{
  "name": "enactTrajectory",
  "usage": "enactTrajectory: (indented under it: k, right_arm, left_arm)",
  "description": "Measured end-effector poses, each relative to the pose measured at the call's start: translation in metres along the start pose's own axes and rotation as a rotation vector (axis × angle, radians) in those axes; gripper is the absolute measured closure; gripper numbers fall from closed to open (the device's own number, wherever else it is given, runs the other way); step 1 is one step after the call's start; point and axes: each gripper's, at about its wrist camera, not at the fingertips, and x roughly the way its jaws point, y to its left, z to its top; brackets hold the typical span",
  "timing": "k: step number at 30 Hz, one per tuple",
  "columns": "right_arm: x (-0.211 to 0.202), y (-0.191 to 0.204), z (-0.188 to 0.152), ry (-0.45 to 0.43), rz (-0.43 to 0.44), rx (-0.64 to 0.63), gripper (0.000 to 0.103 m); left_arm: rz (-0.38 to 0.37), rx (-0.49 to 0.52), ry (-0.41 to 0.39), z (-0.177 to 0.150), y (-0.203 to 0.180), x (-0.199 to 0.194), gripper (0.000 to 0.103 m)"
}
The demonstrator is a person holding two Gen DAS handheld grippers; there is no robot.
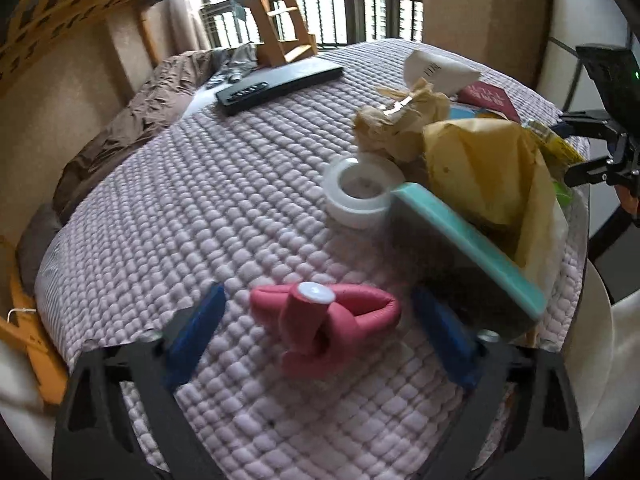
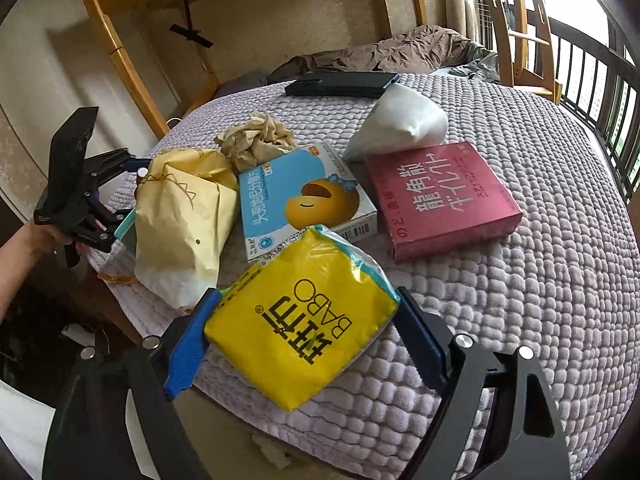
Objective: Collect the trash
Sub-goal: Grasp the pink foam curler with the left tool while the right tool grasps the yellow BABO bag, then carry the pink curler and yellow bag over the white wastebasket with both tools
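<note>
A pink knotted thing with a white cap (image 1: 340,320) lies on the lilac quilt (image 1: 200,200), between the blue fingers of my left gripper (image 1: 318,290). Those fingers stand open, with a gap on each side of it. In the right wrist view a yellow tissue pack (image 2: 304,336) rests at the quilt's near edge, and my right gripper (image 2: 308,291) is shut on it, one pad pressed against each side. Behind it lie a crumpled brown paper (image 2: 256,140) and a yellow paper bag (image 2: 184,208). A hand holds the left gripper (image 2: 80,192) beyond that bag.
On the quilt lie a white tape roll (image 1: 360,196), a teal-edged slab (image 1: 468,248), a blue box (image 2: 304,196), a red box (image 2: 440,196), a white pouch (image 2: 400,124) and a black flat device (image 2: 344,84). A wooden ladder (image 1: 280,20) and a brown duvet (image 1: 132,120) lie farther back.
</note>
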Motion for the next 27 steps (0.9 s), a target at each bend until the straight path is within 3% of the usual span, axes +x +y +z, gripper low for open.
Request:
enactTrajectory:
  k: [3,8,15,27]
  right_arm:
    - [-0.003,0.000,0.000,-0.010,-0.005,0.000,0.019]
    - [-0.010,-0.002,0.001,-0.024,-0.006,0.019,0.019]
    - [-0.023,0.000,0.004,-0.030,-0.024,0.027,0.019]
    - [-0.042,0.018,0.001,-0.012,-0.054,0.011,0.019]
  left_arm:
    - [-0.014,-0.019,-0.001,0.001,0.002,-0.001,0.032]
    - [-0.012,-0.093,-0.033,-0.006,0.005,-0.014,0.032]
    - [0.056,-0.251,-0.087,-0.018,0.008,-0.039,0.032]
    - [0.066,-0.347,-0.104,-0.019,-0.039,-0.069,0.032]
